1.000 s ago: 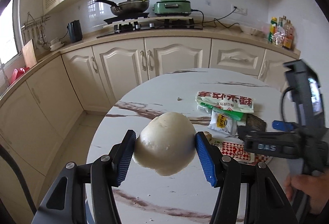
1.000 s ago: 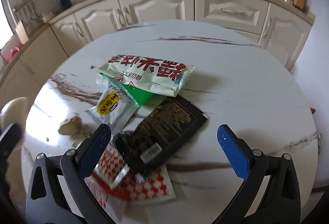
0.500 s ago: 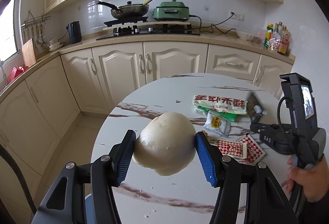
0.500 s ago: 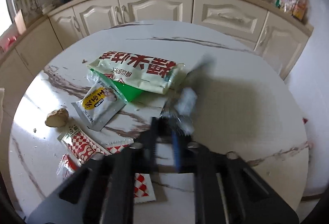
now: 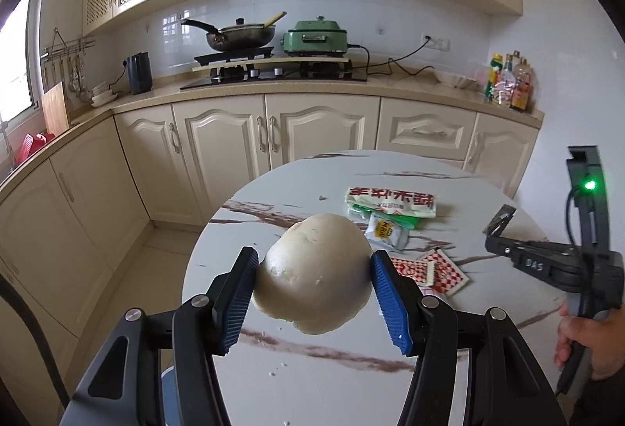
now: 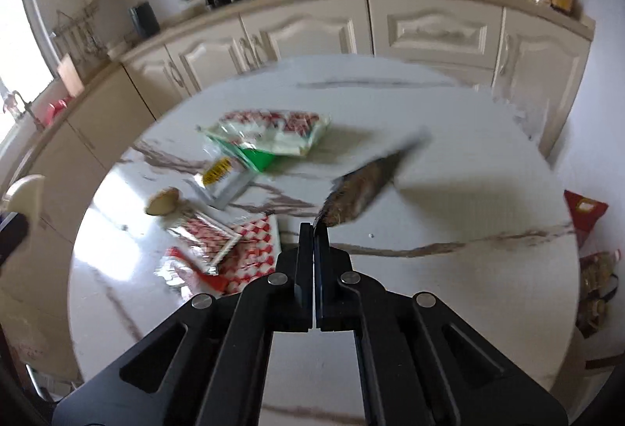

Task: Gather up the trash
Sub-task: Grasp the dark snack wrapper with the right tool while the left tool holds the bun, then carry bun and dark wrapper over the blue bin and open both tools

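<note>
Between left hand-held gripper [image 5: 314,299] pads, bun [image 5: 314,277]; right hand-held gripper [image 6: 314,230] pinching dark wrapper [image 6: 361,188]

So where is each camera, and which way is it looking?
Left wrist: sits on the left hand-held gripper, facing the kitchen counter across the round white marble table; its blue fingers clamp a pale round steamed bun.
Right wrist: sits on the right hand-held gripper, looking down at the table; its fingers pinch a dark crinkly wrapper.
Both show the red-checked packets.
</note>
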`<action>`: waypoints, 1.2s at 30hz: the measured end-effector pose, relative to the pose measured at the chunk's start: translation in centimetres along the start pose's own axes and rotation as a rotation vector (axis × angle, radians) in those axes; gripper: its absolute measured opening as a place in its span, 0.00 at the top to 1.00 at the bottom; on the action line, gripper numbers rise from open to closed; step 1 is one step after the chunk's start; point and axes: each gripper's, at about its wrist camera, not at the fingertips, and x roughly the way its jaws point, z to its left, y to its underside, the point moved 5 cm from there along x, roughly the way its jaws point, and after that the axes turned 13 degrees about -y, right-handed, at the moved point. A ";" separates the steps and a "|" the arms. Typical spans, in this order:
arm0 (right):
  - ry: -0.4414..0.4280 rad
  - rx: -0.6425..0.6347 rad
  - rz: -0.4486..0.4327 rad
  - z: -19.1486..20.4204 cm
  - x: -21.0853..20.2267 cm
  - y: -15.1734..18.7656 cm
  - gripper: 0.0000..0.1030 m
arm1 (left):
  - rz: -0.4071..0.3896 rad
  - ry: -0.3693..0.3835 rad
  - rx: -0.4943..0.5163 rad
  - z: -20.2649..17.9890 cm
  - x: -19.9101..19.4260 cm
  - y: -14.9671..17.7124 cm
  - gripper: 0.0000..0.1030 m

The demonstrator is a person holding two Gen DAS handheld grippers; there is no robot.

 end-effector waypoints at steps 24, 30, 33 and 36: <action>-0.113 -0.211 -0.029 15.7 -2.6 2.1 0.99 | 0.002 -0.046 -0.106 9.3 -10.2 6.0 0.46; -0.130 -0.239 -0.027 17.4 -2.4 2.8 0.99 | 0.026 -0.028 -0.145 11.3 -10.7 6.5 0.46; -0.146 -0.264 -0.031 19.0 -2.6 2.5 0.99 | 0.029 -0.020 -0.168 12.4 -10.7 6.2 0.46; -0.170 -0.310 -0.038 21.5 -2.9 2.2 0.99 | 0.033 -0.033 -0.194 14.8 -10.6 6.5 0.46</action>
